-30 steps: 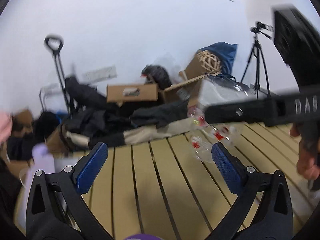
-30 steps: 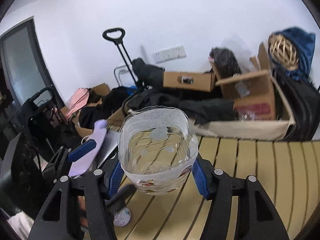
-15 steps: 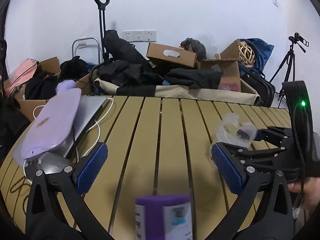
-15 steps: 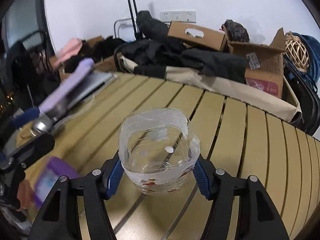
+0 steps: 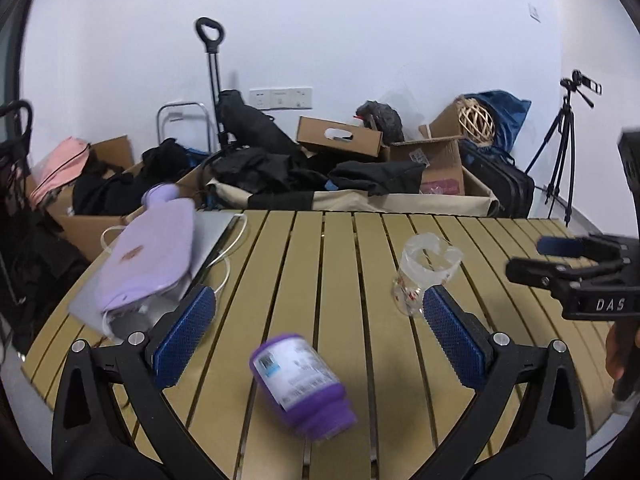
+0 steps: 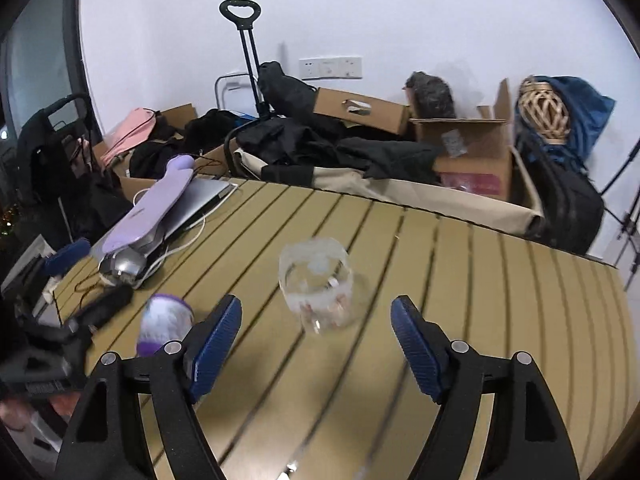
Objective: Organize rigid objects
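Both grippers spread and empty: jar [image 5: 303,385] lying tilted between left gripper [image 5: 320,336] pads, nearer than cup [image 6: 317,286] standing beyond right gripper [image 6: 316,340].

Slatted tan table [image 5: 340,248] is carrying four items. Clear plastic cup [image 5: 424,276] is standing upright right of centre, open end up. Purple-capped bottle [image 5: 302,384] is lying on its side near the front edge, well apart from the cup, label facing up. Silver laptop [image 5: 208,236] is sitting at the left rear corner, with a lilac pouch [image 5: 150,256] resting on it and a white cable [image 5: 228,264] trailing beside.
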Tool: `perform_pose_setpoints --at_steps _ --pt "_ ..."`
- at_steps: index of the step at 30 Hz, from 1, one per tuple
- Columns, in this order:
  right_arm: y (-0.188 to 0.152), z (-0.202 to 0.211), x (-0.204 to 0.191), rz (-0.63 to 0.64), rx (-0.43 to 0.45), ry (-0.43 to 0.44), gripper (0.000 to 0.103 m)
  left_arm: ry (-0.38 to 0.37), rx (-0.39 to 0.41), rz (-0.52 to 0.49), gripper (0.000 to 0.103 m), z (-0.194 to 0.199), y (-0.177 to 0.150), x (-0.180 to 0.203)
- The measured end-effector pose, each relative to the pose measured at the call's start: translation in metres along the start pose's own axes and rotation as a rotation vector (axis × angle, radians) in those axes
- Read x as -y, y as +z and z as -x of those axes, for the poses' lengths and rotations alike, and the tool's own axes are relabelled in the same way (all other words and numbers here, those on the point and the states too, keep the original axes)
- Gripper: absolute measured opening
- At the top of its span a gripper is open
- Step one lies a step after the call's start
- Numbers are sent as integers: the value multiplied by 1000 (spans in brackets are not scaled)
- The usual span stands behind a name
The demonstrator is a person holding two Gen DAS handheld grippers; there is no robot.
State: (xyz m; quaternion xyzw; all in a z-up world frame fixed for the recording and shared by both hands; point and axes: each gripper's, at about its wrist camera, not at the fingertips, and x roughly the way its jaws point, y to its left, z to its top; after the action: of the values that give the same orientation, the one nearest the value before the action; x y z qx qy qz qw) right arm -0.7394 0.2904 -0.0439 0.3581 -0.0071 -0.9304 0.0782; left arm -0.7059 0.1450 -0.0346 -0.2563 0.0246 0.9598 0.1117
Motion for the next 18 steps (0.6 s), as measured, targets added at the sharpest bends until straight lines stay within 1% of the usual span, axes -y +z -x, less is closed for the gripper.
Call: perform_pose_setpoints --at_steps 2,4,6,7,9,10,11,12,14,15,17,18 --pt "-11 15 0 -8 -7 -17 82 1 8 13 103 19 -4 -1" --pt "-21 32 -3 -20 -14 -15 82 1 21 14 103 42 -8 -2" --pt "-34 53 -8 -36 -27 -2 82 2 36 23 103 72 -13 -3" --pt "-41 66 -13 -37 -16 17 82 0 43 33 103 86 -17 -3" --pt "-60 97 -27 -23 -1 38 82 28 51 48 103 121 -29 -5" --pt "-68 112 -35 -10 2 42 82 57 62 50 103 144 -36 -5" --pt "-77 128 -43 3 7 47 82 88 71 55 103 158 -41 -6" --pt "-89 149 -51 10 16 54 82 121 83 66 103 183 -49 -7" --pt "-111 187 -64 16 33 86 82 132 76 62 103 224 -63 -6" --pt "-125 212 -72 17 46 101 82 139 66 68 103 249 -72 -6" --pt "-147 253 -82 18 75 128 82 114 53 77 103 289 -87 -3" --pt "-160 277 -89 23 99 150 82 82 50 85 103 313 -99 -3"
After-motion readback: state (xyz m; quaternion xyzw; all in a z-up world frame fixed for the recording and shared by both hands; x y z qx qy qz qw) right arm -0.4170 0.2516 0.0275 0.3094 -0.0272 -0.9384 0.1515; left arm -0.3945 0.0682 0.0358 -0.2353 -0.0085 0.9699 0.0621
